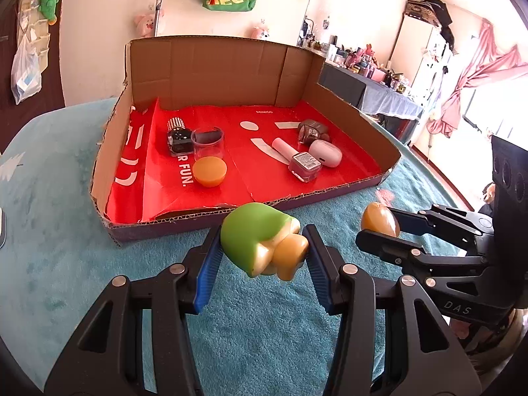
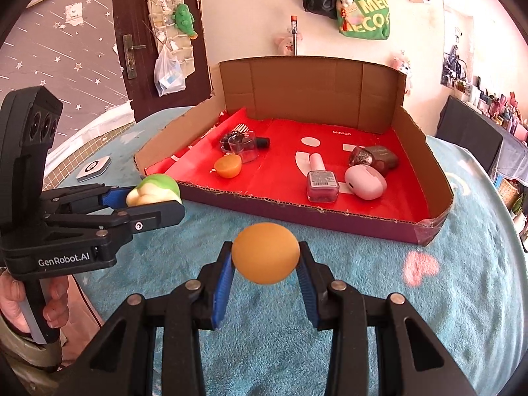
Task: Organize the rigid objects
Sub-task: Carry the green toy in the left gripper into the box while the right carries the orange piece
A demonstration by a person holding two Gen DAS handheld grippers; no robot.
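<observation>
Left wrist view: the left gripper [image 1: 262,247] is clamped on a green and yellow toy [image 1: 260,241] at lower centre, held up above the teal blanket [image 1: 66,247]. At the right edge the right gripper [image 1: 379,227] pinches an orange egg-shaped ball [image 1: 379,221]. Behind them, mid-frame, sits the cardboard tray [image 1: 214,69] with its red liner, holding an orange lid [image 1: 210,171], a clear cup [image 1: 208,143], nail polish bottles [image 1: 305,163] and a pink case [image 1: 325,153].
</observation>
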